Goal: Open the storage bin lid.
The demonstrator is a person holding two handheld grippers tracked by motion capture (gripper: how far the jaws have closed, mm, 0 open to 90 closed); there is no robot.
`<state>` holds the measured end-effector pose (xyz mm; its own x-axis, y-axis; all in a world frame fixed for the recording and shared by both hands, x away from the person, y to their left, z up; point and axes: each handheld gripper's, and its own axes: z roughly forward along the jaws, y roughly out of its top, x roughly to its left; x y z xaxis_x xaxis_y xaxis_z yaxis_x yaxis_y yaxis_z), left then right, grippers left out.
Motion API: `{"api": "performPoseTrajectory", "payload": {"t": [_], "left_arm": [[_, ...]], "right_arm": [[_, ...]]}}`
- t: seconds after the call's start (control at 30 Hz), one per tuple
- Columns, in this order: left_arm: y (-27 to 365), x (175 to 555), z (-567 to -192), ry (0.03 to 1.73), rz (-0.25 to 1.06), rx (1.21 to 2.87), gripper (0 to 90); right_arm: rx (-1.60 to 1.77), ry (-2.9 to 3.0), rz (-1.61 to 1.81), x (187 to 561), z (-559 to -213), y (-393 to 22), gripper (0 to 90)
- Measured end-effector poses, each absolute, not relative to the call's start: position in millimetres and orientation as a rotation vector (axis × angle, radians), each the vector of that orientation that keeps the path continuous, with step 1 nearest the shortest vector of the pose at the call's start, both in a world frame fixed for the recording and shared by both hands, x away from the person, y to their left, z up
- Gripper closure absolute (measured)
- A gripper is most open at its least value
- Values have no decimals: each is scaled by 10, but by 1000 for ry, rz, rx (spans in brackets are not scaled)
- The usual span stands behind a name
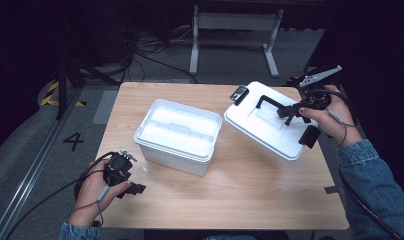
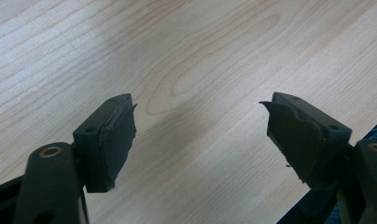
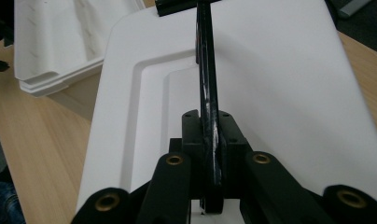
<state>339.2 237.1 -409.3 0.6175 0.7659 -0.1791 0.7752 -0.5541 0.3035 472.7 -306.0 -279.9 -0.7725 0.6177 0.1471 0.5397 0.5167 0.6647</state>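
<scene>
White plastic lid (image 1: 270, 125), tilted, hangs near the table's (image 1: 230, 200) right edge, beside the open white box (image 1: 177, 135) at the middle; my right gripper (image 1: 290, 111) carries it by its black handle (image 1: 270, 101).

My left gripper (image 2: 198, 135) stands wide and empty over bare wood near the front left corner.

From my right gripper, jaws pinch the thin handle (image 3: 207, 70); I judge the lid could swing or slip, being held by one narrow bar.
</scene>
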Motion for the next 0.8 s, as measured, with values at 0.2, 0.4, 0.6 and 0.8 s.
{"api": "performPoseTrajectory", "payload": {"t": [0.2, 0.4, 0.6, 0.8], "left_arm": [[2358, 3390, -4103, 1239, -47, 2488, 242], [2354, 3395, -4106, 1238, -48, 2497, 242], [2343, 3397, -4117, 1243, -55, 2494, 241], [2346, 3403, -4121, 1236, -49, 2500, 241]], "right_arm": [[1082, 2625, 1068, 4786, -2971, -3237, 849], [1126, 2622, 1048, 4825, -3148, -3360, 849], [1177, 2626, 1025, 4856, -3361, -3443, 849], [1203, 2620, 1010, 4867, -3570, -3478, 849]]}}
